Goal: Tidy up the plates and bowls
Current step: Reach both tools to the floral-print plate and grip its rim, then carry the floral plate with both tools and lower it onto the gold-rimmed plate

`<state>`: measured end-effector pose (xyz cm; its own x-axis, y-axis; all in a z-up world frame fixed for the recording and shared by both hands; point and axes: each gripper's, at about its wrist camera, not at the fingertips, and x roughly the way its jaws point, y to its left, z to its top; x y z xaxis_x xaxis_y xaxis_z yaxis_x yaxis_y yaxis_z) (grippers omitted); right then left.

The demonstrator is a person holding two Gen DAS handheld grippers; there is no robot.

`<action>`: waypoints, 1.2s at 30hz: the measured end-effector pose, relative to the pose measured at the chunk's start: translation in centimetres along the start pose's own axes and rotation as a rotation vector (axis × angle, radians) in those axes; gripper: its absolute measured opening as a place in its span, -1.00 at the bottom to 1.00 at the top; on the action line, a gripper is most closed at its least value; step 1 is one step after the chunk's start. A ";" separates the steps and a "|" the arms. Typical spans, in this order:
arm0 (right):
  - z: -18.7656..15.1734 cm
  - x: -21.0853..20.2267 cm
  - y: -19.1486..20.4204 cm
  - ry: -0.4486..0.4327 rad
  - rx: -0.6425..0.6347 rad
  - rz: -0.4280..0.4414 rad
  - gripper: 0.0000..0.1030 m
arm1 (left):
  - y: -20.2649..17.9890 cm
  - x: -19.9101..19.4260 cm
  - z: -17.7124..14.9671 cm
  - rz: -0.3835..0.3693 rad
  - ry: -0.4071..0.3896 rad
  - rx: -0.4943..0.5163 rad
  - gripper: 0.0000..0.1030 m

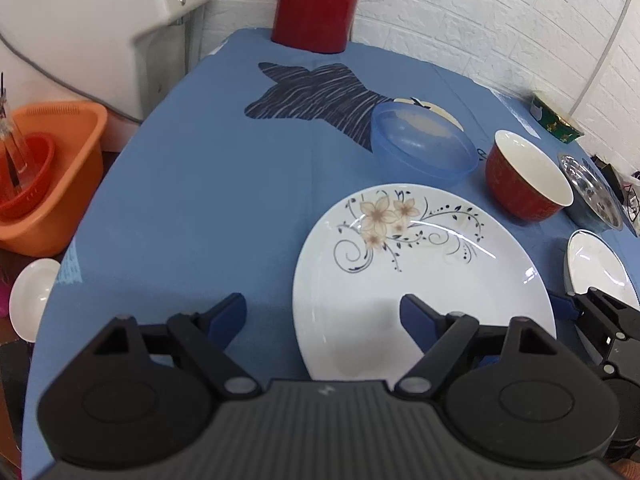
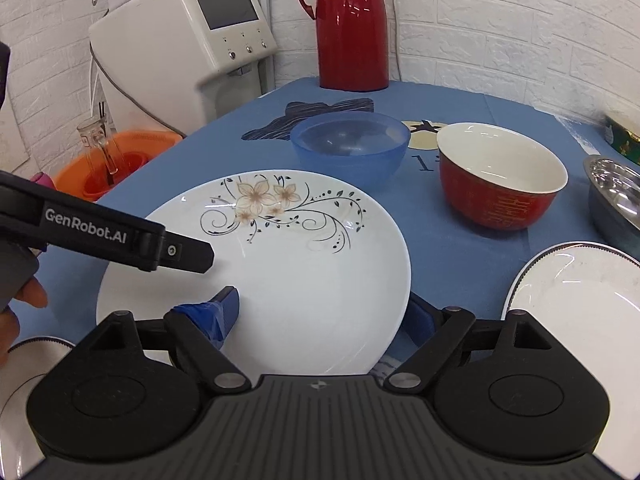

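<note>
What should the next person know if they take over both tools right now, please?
Left tool: open, empty, its jaws straddling the near left rim of the floral plate.
Right tool: open, its jaws straddling the plate's near right edge, nothing gripped.
On the blue tablecloth: blue plastic bowl, red bowl, steel bowl, blue-rimmed white plate on the right. Another rimmed plate shows at lower left.
Done: nothing stacked yet, as far as visible.
Left: gather plates together, nest the bowls.
</note>
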<state>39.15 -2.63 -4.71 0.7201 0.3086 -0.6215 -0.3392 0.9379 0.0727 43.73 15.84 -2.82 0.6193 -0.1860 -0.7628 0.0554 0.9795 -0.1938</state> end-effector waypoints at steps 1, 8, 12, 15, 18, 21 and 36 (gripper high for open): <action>-0.2 0.0 0.0 -0.010 0.003 -0.004 0.41 | -0.1 0.0 -0.1 0.001 -0.003 0.005 0.60; -0.5 -0.3 0.7 -0.022 -0.011 -0.004 0.37 | -0.7 0.0 -0.5 0.023 -0.031 0.057 -0.06; -0.6 -0.4 0.5 -0.032 -0.010 -0.006 0.27 | -1.2 -0.2 -0.4 0.025 -0.037 0.060 -0.21; -0.3 -0.7 0.6 -0.025 0.017 0.001 0.27 | -1.5 -0.7 -0.3 0.038 -0.053 0.051 -0.37; 0.3 -1.8 0.9 -0.058 0.022 0.004 0.27 | -2.0 -2.2 0.0 0.059 -0.108 0.074 -0.39; 1.1 -3.6 1.5 -0.097 0.017 0.003 0.28 | -2.1 -4.3 0.7 0.043 -0.139 0.070 -0.39; -5.2 -12.5 7.3 -0.105 0.017 0.060 0.33 | -1.6 -13.9 -8.2 0.059 -0.155 0.038 -0.40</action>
<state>24.50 -0.47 -0.49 0.7586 0.3785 -0.5303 -0.3741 0.9195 0.1212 28.59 16.22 3.05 0.7354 -0.1170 -0.6675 0.0435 0.9911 -0.1259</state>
